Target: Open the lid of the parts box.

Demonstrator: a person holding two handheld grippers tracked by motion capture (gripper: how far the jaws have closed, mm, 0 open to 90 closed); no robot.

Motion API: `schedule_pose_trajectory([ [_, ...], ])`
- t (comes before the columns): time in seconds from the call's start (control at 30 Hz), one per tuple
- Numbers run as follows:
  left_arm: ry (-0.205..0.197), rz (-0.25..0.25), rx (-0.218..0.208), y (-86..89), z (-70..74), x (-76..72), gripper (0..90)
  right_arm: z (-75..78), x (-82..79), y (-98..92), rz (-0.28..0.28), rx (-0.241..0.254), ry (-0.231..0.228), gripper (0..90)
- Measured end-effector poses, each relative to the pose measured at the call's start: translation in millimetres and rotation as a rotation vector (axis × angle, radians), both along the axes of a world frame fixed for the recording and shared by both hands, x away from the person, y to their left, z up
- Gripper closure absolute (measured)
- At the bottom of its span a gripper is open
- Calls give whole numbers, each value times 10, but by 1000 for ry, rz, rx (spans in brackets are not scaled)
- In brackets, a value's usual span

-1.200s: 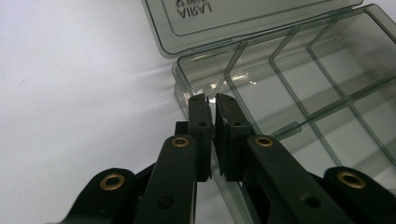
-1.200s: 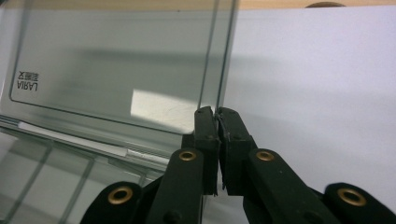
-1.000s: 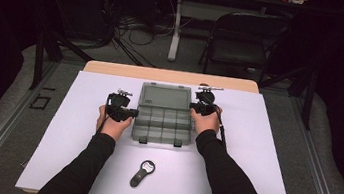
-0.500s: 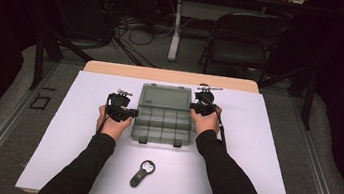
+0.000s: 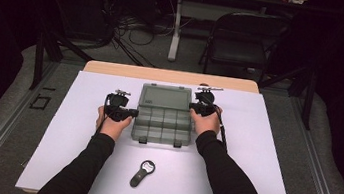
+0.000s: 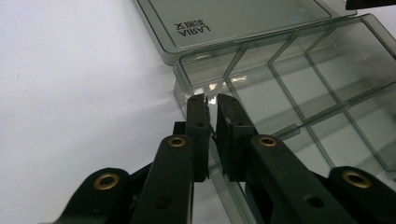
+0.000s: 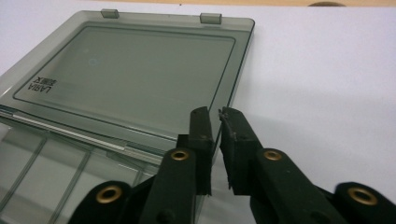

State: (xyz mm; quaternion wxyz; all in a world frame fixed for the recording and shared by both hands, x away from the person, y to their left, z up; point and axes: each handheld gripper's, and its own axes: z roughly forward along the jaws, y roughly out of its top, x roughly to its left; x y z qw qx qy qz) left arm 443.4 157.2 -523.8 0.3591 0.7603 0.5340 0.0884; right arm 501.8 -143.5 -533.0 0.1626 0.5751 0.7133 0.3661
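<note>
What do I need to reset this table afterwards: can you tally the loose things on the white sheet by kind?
Smoky clear plastic compartment box, lid open flat: 1
Small black handheld device with a round pale face: 1
Black two-jaw grippers, left gripper and right gripper, one at each side of the box: 2
Total: 4

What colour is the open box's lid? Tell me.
The lid is see-through smoky grey, best in the right gripper view.
</note>
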Motion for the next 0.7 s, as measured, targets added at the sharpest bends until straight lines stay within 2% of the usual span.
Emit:
schedule_pose_trajectory([
  [0.13, -5, 2, -17, 23, 18, 0, 753, 32, -19, -12, -7, 12, -16, 745],
  [0.27, -30, -6, -28, 52, 74, -28, 667, 88, -68, -30, 3, 1, -47, 657],
  [0.37, -58, -11, -29, 69, 123, -63, 630, 131, -107, -36, 42, -20, -56, 585],
  [0.5, -88, -29, -14, 90, 197, -117, 593, 217, -206, -35, 87, -92, -121, 561],
  [0.67, -126, -59, -50, 139, 296, -196, 545, 341, -375, -57, 121, -105, -155, 516],
  [0.7, -146, -62, -45, 150, 317, -220, 531, 354, -402, -65, 121, -108, -163, 501],
])
